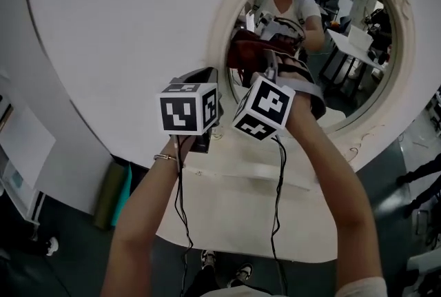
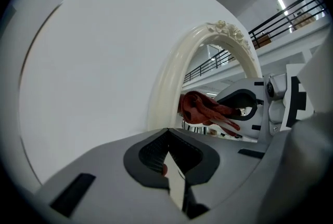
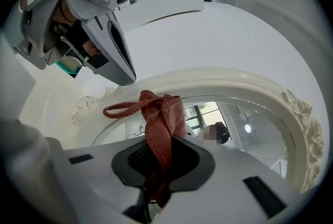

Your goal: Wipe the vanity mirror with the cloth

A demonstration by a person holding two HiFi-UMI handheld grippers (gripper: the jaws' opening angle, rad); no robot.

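mirror: vanity mirror (image 1: 337, 61) stands at the far side of the desk (image 1: 241, 213), wall (image 1: 124, 6) behind it, right of scene centre.
desk: near of the mirror, under both claws.
left claw: left claw (image 2: 169, 158) is just beside the right claw (image 3: 158, 158), on its left, in front of the left side of the mirror's frame (image 1: 227, 20).
right claw: in front of the mirror's left part, inside the frame line.
cloth: cloth (image 3: 158, 124) sits between the right claw's jaws and sticks out past the tips toward the mirror; contact can't tell.
floor: shoes (image 1: 227, 268) on the floor (image 1: 69, 254), near of the desk edge, between the forearms.
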